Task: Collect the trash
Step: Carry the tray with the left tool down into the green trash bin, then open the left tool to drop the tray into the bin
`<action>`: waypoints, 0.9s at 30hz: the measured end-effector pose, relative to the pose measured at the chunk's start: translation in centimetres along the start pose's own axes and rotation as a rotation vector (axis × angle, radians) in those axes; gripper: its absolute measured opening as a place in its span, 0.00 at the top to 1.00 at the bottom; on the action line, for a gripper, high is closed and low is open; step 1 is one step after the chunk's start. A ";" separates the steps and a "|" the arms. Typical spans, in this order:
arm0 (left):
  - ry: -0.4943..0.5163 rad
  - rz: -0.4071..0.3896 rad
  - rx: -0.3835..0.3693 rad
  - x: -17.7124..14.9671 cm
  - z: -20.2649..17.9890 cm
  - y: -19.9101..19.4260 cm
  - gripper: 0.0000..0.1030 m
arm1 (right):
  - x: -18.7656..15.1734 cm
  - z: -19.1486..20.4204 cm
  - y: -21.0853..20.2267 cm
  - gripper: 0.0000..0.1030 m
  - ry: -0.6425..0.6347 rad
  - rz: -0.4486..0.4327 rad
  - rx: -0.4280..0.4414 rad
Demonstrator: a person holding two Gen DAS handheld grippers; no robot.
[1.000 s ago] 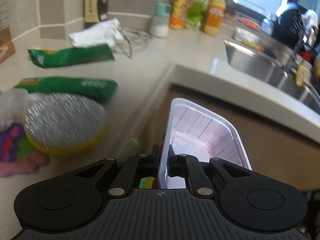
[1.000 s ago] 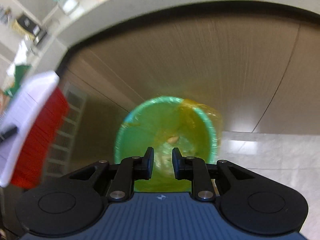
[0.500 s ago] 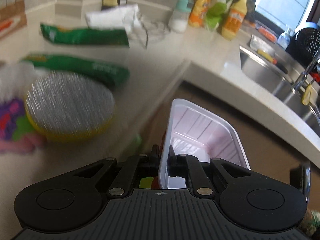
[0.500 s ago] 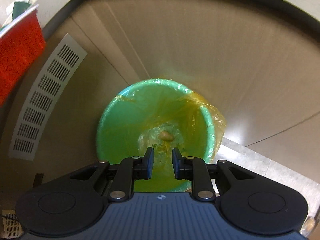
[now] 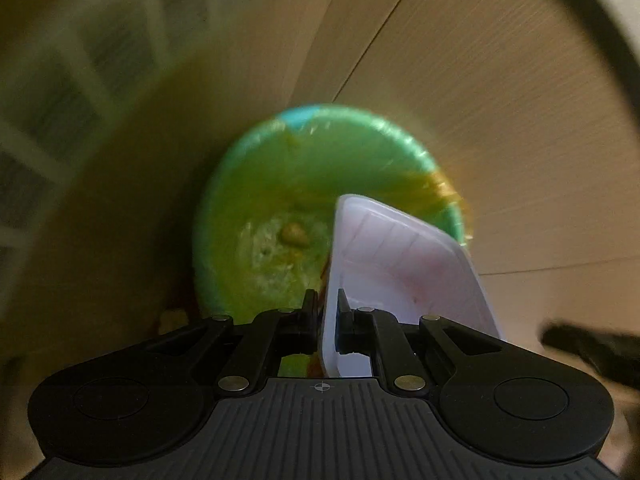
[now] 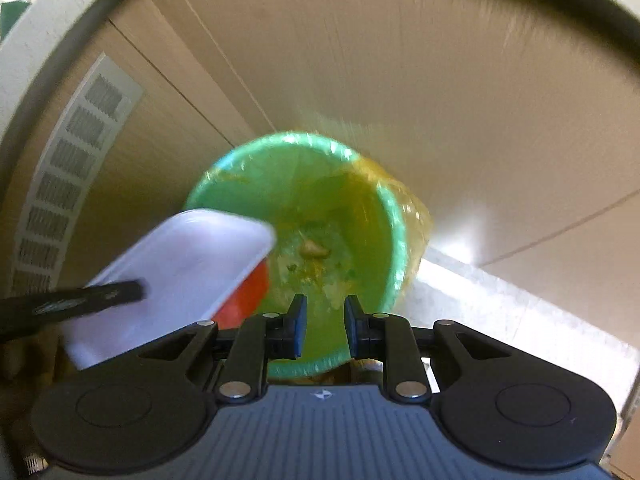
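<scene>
The left gripper (image 5: 328, 308) now carries the white plastic tray (image 5: 400, 264) from the countertop down over the green lined bin (image 5: 312, 168).

The trash bin (image 6: 304, 240) stands on the floor against the cabinet front (image 6: 360, 60). The tray (image 6: 180, 272) hangs tilted above the bin's left rim. Food scraps (image 6: 316, 248) lie in the bin's bottom. The vent grille (image 6: 68, 184) sits left of the bin.
</scene>
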State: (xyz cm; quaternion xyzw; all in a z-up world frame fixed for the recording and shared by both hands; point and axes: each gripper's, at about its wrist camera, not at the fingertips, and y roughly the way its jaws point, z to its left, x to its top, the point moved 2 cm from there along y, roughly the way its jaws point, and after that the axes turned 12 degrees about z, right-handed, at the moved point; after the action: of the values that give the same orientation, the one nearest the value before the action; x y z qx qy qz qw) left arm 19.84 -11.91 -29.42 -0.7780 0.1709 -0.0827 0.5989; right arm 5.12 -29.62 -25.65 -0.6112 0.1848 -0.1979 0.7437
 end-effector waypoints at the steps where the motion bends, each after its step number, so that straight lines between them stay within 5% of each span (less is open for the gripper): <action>1: -0.006 0.009 0.011 0.4 -0.1 1.3 0.90 | -0.3 0.0 0.2 0.80 -0.002 0.010 -0.007; 10: -0.029 0.029 0.119 0.9 -0.2 10.2 0.89 | -2.0 -1.9 3.5 0.80 -0.021 0.113 -0.055; 13: -0.068 -0.035 0.066 1.6 0.1 12.8 0.85 | -1.8 -2.4 4.6 0.80 -0.046 0.150 -0.079; 16: -0.149 -0.019 -0.003 2.3 1.4 15.7 0.79 | -1.2 -2.4 5.2 0.80 -0.077 0.160 -0.083; 22: -0.165 0.035 0.077 2.4 3.1 17.3 0.79 | 0.9 -1.5 5.3 0.80 -0.167 0.147 -0.102; 27: -0.196 0.059 0.038 1.2 3.7 15.5 0.79 | 2.8 0.0 4.8 0.80 -0.222 0.135 -0.091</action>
State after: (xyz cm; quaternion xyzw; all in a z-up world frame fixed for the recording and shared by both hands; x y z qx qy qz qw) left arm 19.63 -12.47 -45.42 -0.7655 0.1327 0.0085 0.6295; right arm 7.78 -30.27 -30.44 -0.6485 0.1508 -0.0699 0.7428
